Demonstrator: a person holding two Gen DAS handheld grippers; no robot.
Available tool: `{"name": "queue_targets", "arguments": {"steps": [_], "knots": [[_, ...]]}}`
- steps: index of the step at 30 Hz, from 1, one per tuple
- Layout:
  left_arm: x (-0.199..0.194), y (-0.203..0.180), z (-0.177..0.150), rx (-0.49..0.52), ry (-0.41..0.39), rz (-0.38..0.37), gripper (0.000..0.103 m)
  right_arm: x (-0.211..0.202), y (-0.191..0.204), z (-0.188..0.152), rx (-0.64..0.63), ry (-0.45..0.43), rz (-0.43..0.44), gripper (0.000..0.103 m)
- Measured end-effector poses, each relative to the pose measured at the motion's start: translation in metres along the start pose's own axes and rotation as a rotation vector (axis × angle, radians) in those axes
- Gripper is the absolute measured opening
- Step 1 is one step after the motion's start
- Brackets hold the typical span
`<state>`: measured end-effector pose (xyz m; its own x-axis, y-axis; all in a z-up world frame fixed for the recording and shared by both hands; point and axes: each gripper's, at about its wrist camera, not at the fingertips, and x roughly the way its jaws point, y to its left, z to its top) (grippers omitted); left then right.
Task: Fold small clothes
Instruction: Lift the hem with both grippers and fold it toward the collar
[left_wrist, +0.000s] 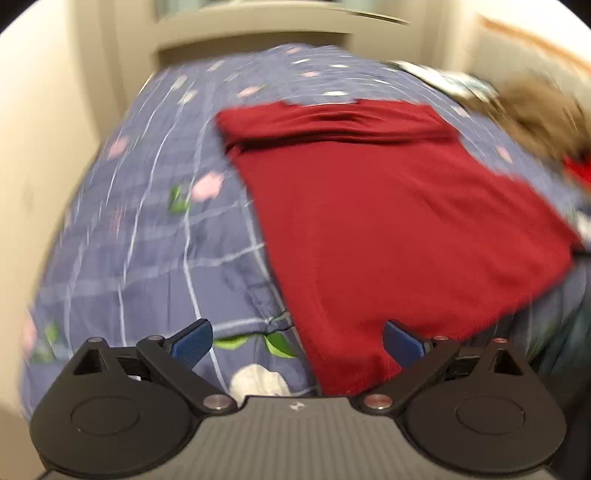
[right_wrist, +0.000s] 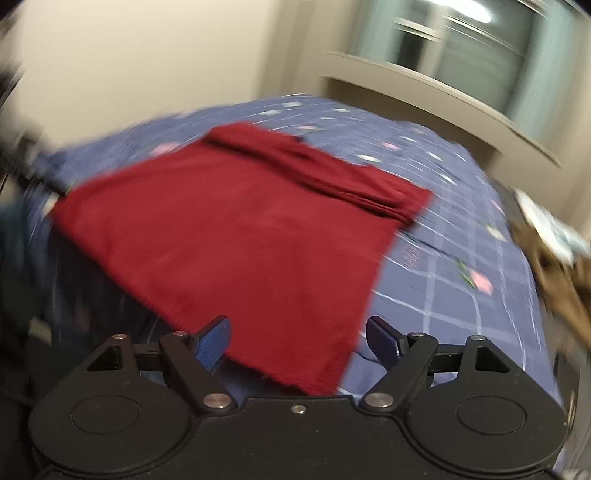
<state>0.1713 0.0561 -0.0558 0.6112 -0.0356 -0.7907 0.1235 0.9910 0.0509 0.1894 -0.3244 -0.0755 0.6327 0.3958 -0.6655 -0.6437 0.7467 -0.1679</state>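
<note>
Red garment (left_wrist: 388, 221) lies flat on the checked quilt (left_wrist: 147, 240).

Dim warm indoor light; heavy motion blur in both views; fisheye-bent, dark-cornered edges.

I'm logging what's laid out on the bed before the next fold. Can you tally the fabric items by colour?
Dark red garment: 1
Blue checked floral bedspread: 1
Brown fuzzy item, blurred, at the bed's edge: 1
Total: 3
</note>
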Motion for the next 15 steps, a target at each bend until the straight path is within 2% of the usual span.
{"name": "queue_targets", "arguments": {"steps": [2, 6, 11, 15], "knots": [[-0.003, -0.016, -0.006, 0.119, -0.006, 0.013, 0.102, 0.004, 0.012, -0.001, -0.113, 0.014, 0.019, 0.081], [-0.006, -0.038, -0.022, 0.241, -0.003, 0.018, 0.102, 0.011, 0.029, -0.006, -0.247, 0.046, 0.029, 0.075], [-0.004, -0.059, -0.038, 0.394, -0.020, 0.075, 0.102, 0.011, 0.039, -0.013, -0.304, 0.050, 0.012, 0.073], [0.006, -0.074, -0.048, 0.515, -0.057, 0.162, 0.100, 0.017, 0.045, -0.017, -0.336, 0.045, -0.025, 0.072]]}}
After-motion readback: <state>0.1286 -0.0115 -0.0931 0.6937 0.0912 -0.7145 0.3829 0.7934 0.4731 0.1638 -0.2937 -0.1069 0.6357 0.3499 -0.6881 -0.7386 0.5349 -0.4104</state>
